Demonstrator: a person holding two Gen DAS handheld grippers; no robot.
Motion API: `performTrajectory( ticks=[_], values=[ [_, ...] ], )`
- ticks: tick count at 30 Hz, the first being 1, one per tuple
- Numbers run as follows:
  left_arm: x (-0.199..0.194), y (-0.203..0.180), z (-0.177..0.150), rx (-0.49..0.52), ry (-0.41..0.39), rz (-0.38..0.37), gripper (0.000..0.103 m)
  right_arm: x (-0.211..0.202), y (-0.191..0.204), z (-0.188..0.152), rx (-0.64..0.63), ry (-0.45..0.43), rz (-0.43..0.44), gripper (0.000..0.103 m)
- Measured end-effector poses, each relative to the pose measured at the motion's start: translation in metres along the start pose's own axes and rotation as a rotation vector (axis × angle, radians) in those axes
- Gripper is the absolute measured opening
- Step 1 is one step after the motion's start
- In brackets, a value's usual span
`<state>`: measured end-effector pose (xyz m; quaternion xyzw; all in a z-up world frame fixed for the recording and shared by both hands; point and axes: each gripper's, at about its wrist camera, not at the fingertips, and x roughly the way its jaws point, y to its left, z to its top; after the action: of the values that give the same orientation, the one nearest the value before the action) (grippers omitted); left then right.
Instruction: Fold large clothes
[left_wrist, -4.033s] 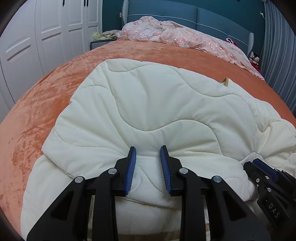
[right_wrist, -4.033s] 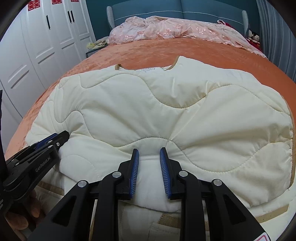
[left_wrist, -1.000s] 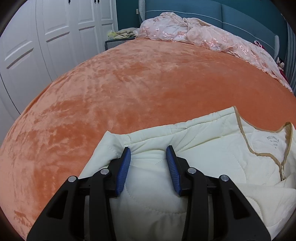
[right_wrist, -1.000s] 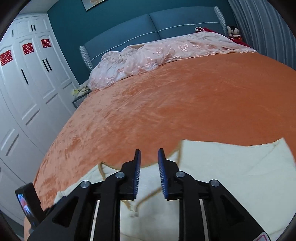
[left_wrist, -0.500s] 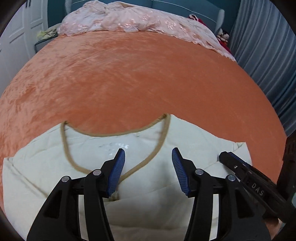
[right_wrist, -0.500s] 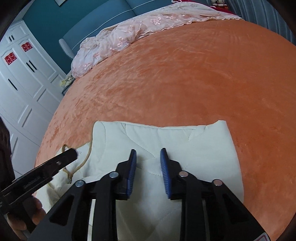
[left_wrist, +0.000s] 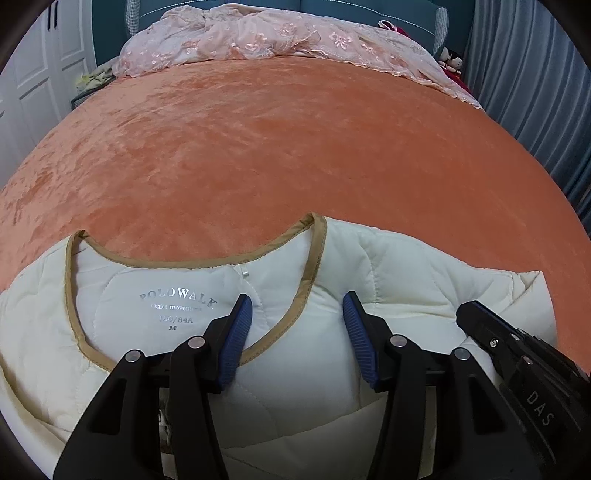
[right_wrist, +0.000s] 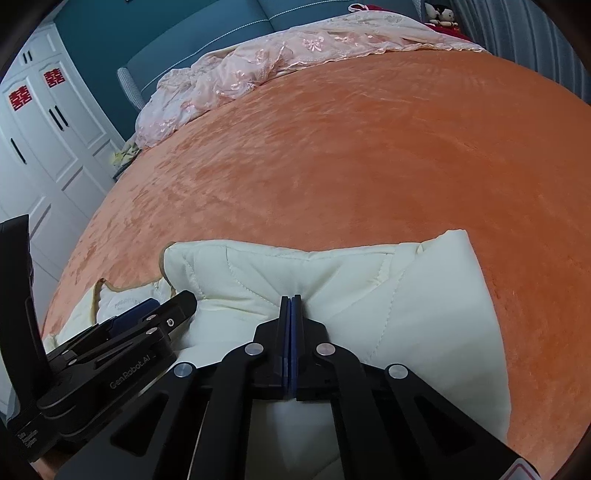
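A cream quilted jacket (left_wrist: 399, 280) lies folded on the orange bed cover, its tan-trimmed collar (left_wrist: 192, 264) facing the headboard with the printed size label showing. My left gripper (left_wrist: 297, 310) is open over the jacket just right of the collar, holding nothing. My right gripper (right_wrist: 291, 301) is shut on a pinch of the jacket (right_wrist: 406, 295) near its right shoulder. The left gripper also shows in the right wrist view (right_wrist: 162, 306), and the right gripper at the right edge of the left wrist view (left_wrist: 480, 321).
The orange bed cover (left_wrist: 277, 140) stretches ahead. A crumpled pink lace blanket (left_wrist: 280, 33) lies at the blue headboard. White wardrobes (right_wrist: 40, 136) stand on the left, grey curtains (left_wrist: 535, 81) on the right.
The left gripper has opened wider and settled over the collar area. The right gripper has closed from open onto the jacket fabric. Before that, both carried the jacket's lower half up over its top.
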<state>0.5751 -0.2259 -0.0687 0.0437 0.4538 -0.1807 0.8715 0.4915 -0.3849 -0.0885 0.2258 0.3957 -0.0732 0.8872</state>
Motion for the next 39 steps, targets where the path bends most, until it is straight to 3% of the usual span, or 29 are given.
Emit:
performTrajectory(
  ticks=[6, 9, 10, 12, 16, 18, 21, 23, 26, 39],
  values=[
    [-0.014, 0.003, 0.002, -0.025, -0.043, 0.062, 0.050, -0.004, -0.003, 0.002, 0.015, -0.028, -0.010, 0.000],
    [-0.053, 0.040, 0.008, -0.151, -0.125, 0.082, 0.050, -0.021, -0.006, 0.012, 0.059, -0.045, -0.078, 0.002],
    [-0.064, 0.053, 0.009, -0.168, -0.129, 0.092, 0.050, -0.034, -0.001, 0.015, 0.051, -0.078, -0.093, 0.013],
    [-0.079, 0.082, 0.013, -0.150, -0.115, 0.136, 0.050, -0.056, 0.020, 0.018, 0.002, -0.116, -0.048, 0.013],
    [-0.073, 0.118, 0.010, -0.069, -0.016, 0.214, 0.050, -0.049, 0.101, 0.013, -0.207, -0.012, 0.091, 0.013],
    [-0.060, 0.123, 0.003, -0.054, 0.049, 0.196, 0.050, -0.025, 0.133, 0.005, -0.266, 0.084, 0.151, 0.011],
    [-0.050, 0.122, -0.010, -0.035, 0.058, 0.195, 0.050, 0.011, 0.158, -0.010, -0.346, 0.161, 0.120, 0.011],
    [-0.043, 0.120, -0.018, -0.007, 0.031, 0.219, 0.051, 0.030, 0.157, -0.020, -0.354, 0.201, 0.087, 0.009],
    [-0.038, 0.118, -0.024, -0.007, -0.015, 0.241, 0.053, 0.035, 0.145, -0.022, -0.305, 0.178, 0.112, 0.000],
    [-0.030, 0.123, -0.028, -0.038, -0.085, 0.251, 0.060, 0.044, 0.138, -0.025, -0.257, 0.089, 0.084, 0.000]
  ],
)
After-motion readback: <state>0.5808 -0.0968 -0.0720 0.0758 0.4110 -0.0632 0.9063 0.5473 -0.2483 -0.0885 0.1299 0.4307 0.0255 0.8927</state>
